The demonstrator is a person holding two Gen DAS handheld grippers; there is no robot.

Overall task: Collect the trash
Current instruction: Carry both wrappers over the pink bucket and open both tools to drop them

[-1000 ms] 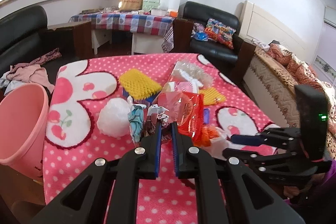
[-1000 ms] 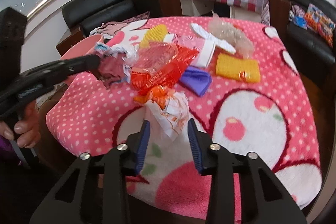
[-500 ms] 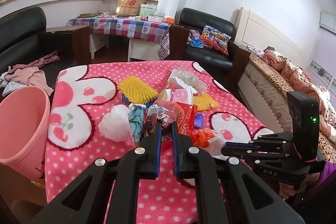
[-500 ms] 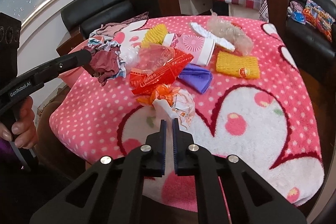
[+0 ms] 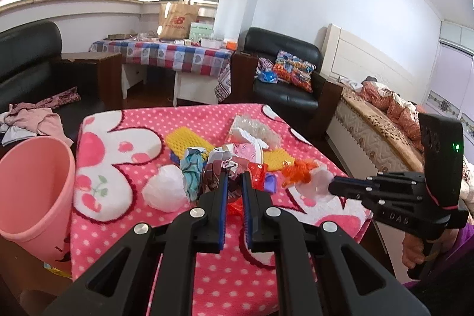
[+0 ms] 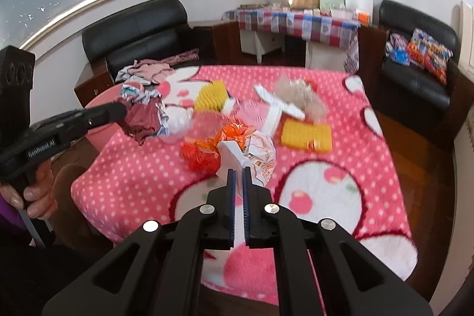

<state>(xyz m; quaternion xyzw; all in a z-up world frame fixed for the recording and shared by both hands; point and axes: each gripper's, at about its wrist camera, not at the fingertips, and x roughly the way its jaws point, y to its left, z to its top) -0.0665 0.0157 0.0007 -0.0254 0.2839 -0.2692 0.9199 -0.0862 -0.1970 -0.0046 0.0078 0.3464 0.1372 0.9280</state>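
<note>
Above the pink dotted blanket [image 6: 148,182], the right gripper [image 6: 238,172] pinches a crumpled white-and-orange wrapper [image 6: 251,150]; the left gripper [image 5: 234,178] clamps a crumpled maroon-and-white wrapper wad [image 5: 220,168] beside the pink bin [image 5: 32,197].

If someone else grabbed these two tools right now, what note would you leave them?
Left tool: shut on a crumpled dark-red wrapper bundle.
Right tool: shut on a white-and-orange plastic bag.
Pink bin stands beside the table's left edge, in the left view.
Done: both pieces gripped.
Left: drop both in the bin, then collect the white wad, red wrapper and clear plastic.
</note>
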